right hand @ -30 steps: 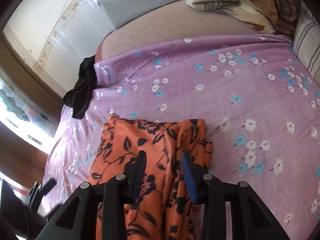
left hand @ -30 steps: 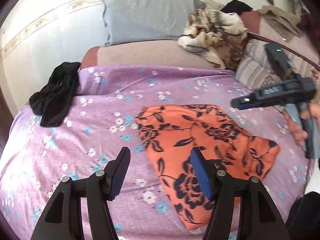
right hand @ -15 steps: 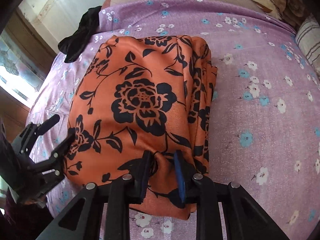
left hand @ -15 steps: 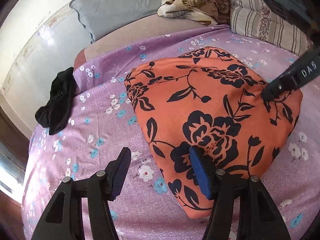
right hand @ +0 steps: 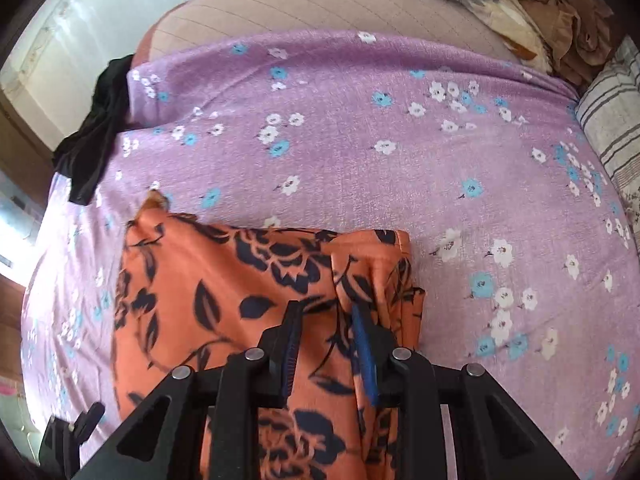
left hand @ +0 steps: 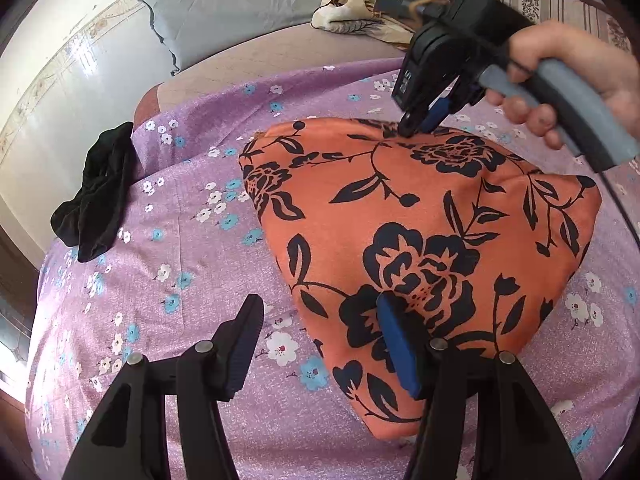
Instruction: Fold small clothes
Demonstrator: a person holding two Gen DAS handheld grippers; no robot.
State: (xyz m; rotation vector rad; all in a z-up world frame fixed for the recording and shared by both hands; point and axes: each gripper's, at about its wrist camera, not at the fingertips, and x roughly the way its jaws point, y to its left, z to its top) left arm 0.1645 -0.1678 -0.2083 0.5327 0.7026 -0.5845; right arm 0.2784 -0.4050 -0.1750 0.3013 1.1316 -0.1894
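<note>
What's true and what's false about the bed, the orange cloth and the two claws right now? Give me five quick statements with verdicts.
1. The orange cloth lies on a purple flowered sheet. True.
2. The left claw is clamped on the cloth. False: its jaws stand apart, only one finger over the cloth's edge.
3. A black garment lies at the sheet's far left edge, apart from the orange cloth. True.
4. The right claw hangs over bare sheet. False: it is over the cloth, jaws opening, with a fold of cloth between them.
5. The cloth is plain orange. False: it bears a black flower print.
</note>
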